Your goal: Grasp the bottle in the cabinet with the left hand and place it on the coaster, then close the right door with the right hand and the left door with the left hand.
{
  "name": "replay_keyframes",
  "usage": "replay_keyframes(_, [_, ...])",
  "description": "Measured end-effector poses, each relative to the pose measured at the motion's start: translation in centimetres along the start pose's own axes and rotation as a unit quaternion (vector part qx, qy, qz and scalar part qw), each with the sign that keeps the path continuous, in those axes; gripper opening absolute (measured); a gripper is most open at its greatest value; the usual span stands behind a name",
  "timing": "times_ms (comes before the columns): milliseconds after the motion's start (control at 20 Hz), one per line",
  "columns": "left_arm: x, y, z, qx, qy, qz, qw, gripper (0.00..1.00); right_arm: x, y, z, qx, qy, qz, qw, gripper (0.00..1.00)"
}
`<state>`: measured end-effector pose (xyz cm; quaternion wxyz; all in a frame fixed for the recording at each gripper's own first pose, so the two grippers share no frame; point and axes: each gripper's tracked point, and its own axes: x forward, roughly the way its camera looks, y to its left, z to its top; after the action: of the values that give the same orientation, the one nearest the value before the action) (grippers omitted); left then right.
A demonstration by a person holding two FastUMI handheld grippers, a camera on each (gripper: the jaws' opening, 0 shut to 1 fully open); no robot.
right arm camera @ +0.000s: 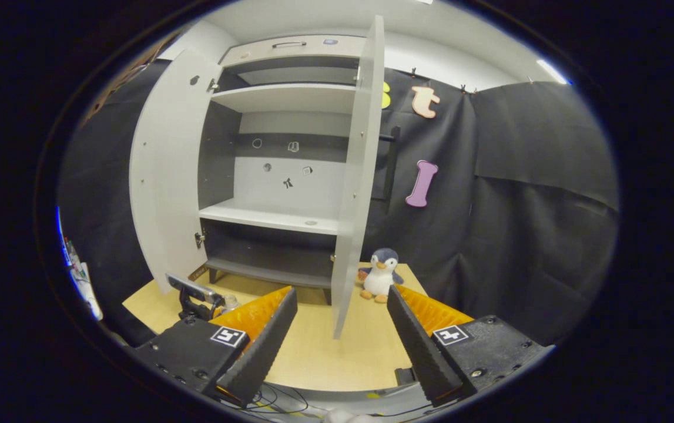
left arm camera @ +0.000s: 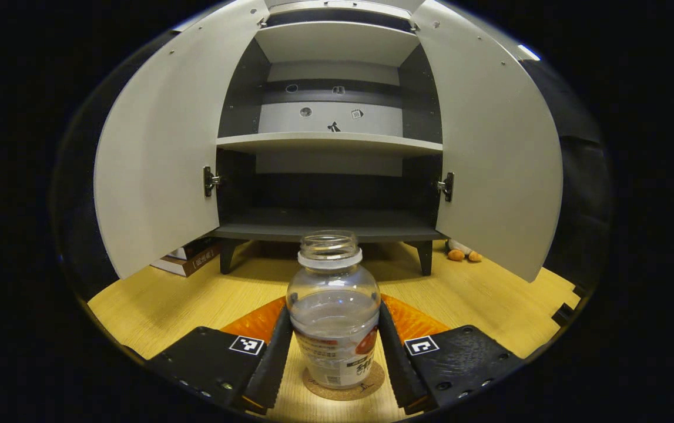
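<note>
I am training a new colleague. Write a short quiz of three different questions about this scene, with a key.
1. True or false: the bottle stands upright on the coaster.
2. Which doors of the cabinet are open? A) left only B) right only C) both
3. Fill in: the toy beside the right door is a plush ____.

Key:
1. True; the left claw has a finger on each side of the bottle.
2. C.
3. Penguin; the right claw is open and holds nothing.
</note>
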<state>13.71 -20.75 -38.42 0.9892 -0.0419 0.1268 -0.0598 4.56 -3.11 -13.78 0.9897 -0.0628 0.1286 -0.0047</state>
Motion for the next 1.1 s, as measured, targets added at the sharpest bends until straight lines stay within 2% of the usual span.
replay_keyframes(100, [-0.2,-0.3,-0.4,0.017,-0.006,0.0,1.0,0.74,0.1,-0.2,0.1,0.001,0.0,0.0,1.0,1.0])
replay_keyframes(250, [-0.7,-0.4,-4.6,0.026,0.047,0.0,0.999,0.78,0.0,-0.7,0.0,-0.001,0.0,-0.002,1.0,1.0])
replay_keyframes(350, [-0.8,-0.1,-5.1,0.026,0.047,0.001,0.999,0.82,-0.1,-1.2,0.0,-0.004,-0.001,-0.005,1.0,0.99])
replay_keyframes(650, [-0.9,0.5,-3.1,0.022,0.018,0.008,1.0,0.97,-0.4,-1.3,-0.2,-0.003,0.0,-0.001,1.0,0.98])
replay_keyframes(900, [-2.1,0.3,-0.6,0.036,-0.002,0.005,0.999,0.96,-1.0,-1.4,0.6,-0.001,-0.011,0.002,1.0,1.0])
replay_keyframes(1100, [-4.0,1.3,2.6,0.036,-0.008,0.014,0.999,0.96,-1.7,-1.8,2.5,0.008,-0.03,0.001,1.0,0.98])
